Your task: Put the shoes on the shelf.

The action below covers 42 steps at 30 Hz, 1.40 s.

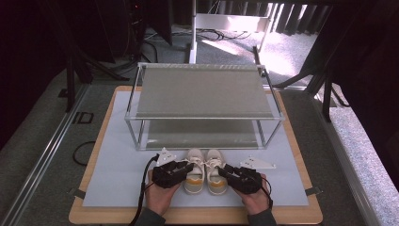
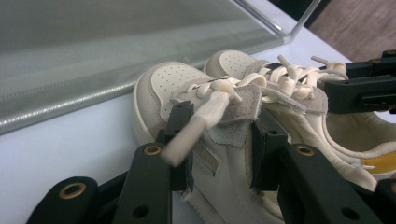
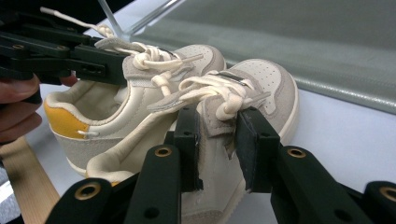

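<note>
Left tool [image 2: 220,140] pinches the left shoe's [image 2: 187,107] laced flap; right tool [image 3: 217,144] pinches the right shoe's [image 3: 252,93] flap; shoes side by side.

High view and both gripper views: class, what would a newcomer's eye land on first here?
A pair of small cream sneakers with yellow heels sits side by side near the front of the white mat. The left gripper and the right gripper each clamp one shoe's outer side. Behind them stands a two-tier shelf with grey boards.
</note>
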Available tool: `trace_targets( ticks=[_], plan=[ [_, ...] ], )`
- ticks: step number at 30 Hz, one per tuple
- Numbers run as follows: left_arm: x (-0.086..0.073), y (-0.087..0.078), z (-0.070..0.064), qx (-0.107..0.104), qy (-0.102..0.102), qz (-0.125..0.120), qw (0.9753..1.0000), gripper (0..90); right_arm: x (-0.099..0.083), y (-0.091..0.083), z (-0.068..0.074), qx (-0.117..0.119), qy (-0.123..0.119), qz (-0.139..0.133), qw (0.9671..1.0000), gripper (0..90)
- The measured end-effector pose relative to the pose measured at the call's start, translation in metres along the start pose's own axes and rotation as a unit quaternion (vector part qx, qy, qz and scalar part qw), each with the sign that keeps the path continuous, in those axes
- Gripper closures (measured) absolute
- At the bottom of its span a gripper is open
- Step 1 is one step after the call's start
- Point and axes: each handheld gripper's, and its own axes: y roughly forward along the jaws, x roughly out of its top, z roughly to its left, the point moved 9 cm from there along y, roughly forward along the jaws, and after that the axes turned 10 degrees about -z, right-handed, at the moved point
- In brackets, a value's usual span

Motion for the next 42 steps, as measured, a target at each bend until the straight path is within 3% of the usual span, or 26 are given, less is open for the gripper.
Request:
trace_targets(
  ticks=[14, 24, 42],
  plan=[
    [0.01, 0.008, 0.001, 0.003, -0.001, -0.009, 1.0, 65.3, 0.01, 0.001, -0.008, -0.006, 0.007, -0.019, 0.9998, 71.1],
    [0.022, 0.014, 0.005, 0.008, 0.011, -0.02, 0.9997, 65.2, 0.022, 0.006, -0.017, -0.006, 0.016, -0.035, 0.9993, 71.2],
    [0.033, 0.04, 0.019, 0.012, 0.02, -0.029, 0.9993, 65.3, 0.033, 0.021, -0.038, -0.026, 0.026, -0.049, 0.9981, 71.2]
  ],
)
